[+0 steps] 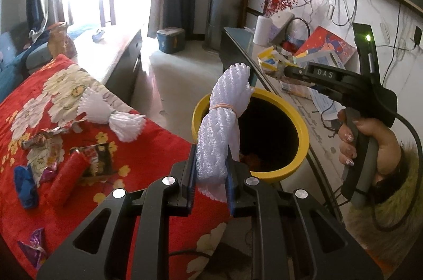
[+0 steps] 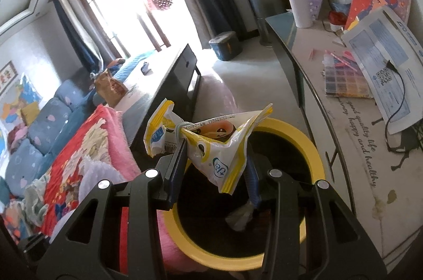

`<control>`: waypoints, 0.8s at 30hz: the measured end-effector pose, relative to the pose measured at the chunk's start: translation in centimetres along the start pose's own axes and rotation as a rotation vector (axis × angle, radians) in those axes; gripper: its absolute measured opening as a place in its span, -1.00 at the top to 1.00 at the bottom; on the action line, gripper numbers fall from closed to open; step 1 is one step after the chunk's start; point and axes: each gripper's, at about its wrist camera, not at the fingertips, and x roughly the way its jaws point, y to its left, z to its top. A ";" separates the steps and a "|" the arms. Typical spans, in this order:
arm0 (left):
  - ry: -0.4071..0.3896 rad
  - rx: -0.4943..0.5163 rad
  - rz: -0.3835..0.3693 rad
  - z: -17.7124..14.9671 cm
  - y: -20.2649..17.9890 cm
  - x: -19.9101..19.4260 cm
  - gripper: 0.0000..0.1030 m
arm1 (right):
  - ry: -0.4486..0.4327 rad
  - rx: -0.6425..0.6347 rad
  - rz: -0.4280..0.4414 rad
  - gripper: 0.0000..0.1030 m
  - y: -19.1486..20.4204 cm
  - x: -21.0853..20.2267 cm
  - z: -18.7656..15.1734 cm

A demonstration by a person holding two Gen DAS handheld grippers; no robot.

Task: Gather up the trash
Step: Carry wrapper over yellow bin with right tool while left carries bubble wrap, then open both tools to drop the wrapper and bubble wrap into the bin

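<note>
I have the red floral blanket (image 1: 31,105) spread over the sofa on my left, with more litter lying on it, and the round yellow-rimmed bin with a dark inside (image 1: 301,131) standing just beside its edge, against the long grey table (image 2: 343,126) on the right. The step in hand, as I judge it, is the drop: both pieces are picked up and carried to the bin, neither let go yet.

My left gripper (image 1: 211,190) has its jaws clenched on the lower end of a white foam-net fruit sleeve tied with a rubber band (image 1: 224,121). The sleeve stands upright, over the bin's near-left rim rather than its middle. My right gripper (image 2: 211,171) grasps a crumpled yellow-and-white plastic snack wrapper, also banded (image 2: 211,147); its jaws stand partly apart around the wrapper's bulk, and it hangs above the bin's open mouth.

For the next move I would part the right jaws where they are, since the wrapper looks set to fall straight in. The left needs carrying a little further over the opening first, otherwise the light sleeve could catch the rim and tip back onto the blanket.

Smaller work waits: a second white foam-net sleeve (image 1: 113,118), a red cylindrical roll (image 1: 67,174) and foil sweet wrappers (image 1: 39,139) on the blanket
</note>
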 end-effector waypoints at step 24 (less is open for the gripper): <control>0.132 0.055 -0.020 -0.7 -2.2 6.4 0.65 | 0.114 0.026 -0.055 0.35 -2.6 3.1 -1.6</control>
